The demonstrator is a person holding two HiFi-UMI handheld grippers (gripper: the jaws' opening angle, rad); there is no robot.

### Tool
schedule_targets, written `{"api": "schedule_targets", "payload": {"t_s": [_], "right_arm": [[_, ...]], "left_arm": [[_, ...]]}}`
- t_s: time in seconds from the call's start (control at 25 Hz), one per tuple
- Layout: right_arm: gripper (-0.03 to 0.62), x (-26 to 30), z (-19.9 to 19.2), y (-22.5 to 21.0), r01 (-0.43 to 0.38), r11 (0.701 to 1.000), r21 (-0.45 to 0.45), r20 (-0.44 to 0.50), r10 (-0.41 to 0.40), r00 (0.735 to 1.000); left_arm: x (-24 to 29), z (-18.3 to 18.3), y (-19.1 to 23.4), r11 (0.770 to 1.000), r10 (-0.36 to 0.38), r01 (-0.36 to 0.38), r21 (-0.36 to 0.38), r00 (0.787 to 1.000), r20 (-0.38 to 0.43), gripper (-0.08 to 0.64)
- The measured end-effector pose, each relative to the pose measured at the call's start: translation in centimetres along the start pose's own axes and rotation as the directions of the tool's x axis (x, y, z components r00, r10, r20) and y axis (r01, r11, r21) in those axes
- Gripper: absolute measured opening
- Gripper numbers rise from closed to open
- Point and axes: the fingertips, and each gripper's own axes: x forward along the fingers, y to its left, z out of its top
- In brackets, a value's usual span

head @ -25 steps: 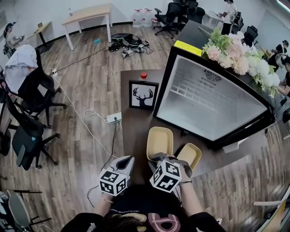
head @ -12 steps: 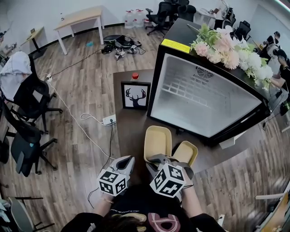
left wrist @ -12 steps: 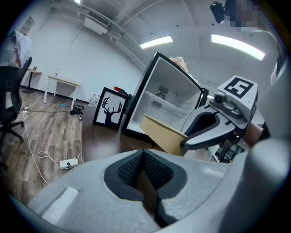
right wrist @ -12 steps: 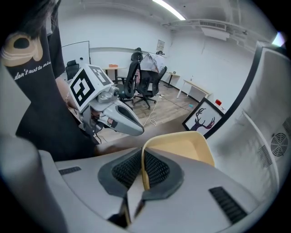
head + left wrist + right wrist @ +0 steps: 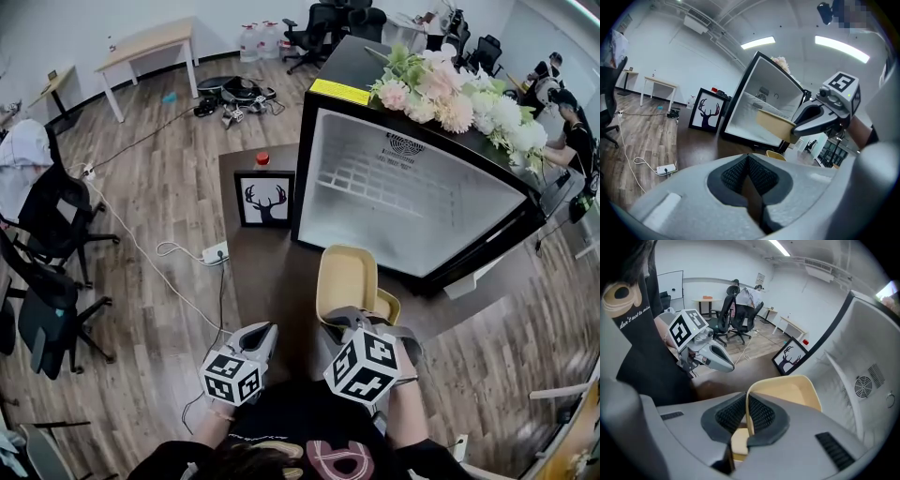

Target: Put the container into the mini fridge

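Right tool (image 5: 746,416): clamped on the near rim of the container (image 5: 787,390); the thin wall stands between the two ribbed pads.
Left tool (image 5: 749,176): jaws together with nothing between them, held low at the person's left, apart from the container.
Container: pale yellow, shallow and empty. It is lifted clear of the table (image 5: 272,272), just in front of the fridge (image 5: 309,159) opening and still outside it.
Second container (image 5: 392,306): the same colour, lying on the table below and to the right of the held one.
Fridge: black shell, white inside, its open front facing the person, with a wire shelf at the back.
Flowers (image 5: 459,94): pink and white, lying along the top of the fridge.
Deer picture (image 5: 263,199): upright on the table, just left of the fridge.
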Motion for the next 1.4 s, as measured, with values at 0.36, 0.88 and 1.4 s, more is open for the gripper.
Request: {"api": "schedule_targets", "payload": {"t_s": [0.36, 0.88, 1.4], "right_arm": [[0.025, -2.3, -0.9, -2.3, 0.055, 0.998, 0.017, 0.007, -0.055, 0.998], [0.025, -5.9, -3.2, -6.2, 0.104, 0.994, 0.033, -0.029, -0.103, 0.994], [0.025, -9.2, -3.8, -11.3, 0.163, 0.986, 0.046, -0.021, -0.162, 0.987]], "left_arm": [[1.1, 0.2, -1.2, 0.999, -0.038, 0.038, 0.015, 0.999, -0.005, 0.009], [2.7, -0.1, -3.4, 0.995, -0.09, 0.091, 0.03, 0.995, -0.04, 0.009], [4.8, 0.1, -5.1, 0.99, -0.135, 0.136, 0.028, 0.99, -0.052, 0.009]]}}
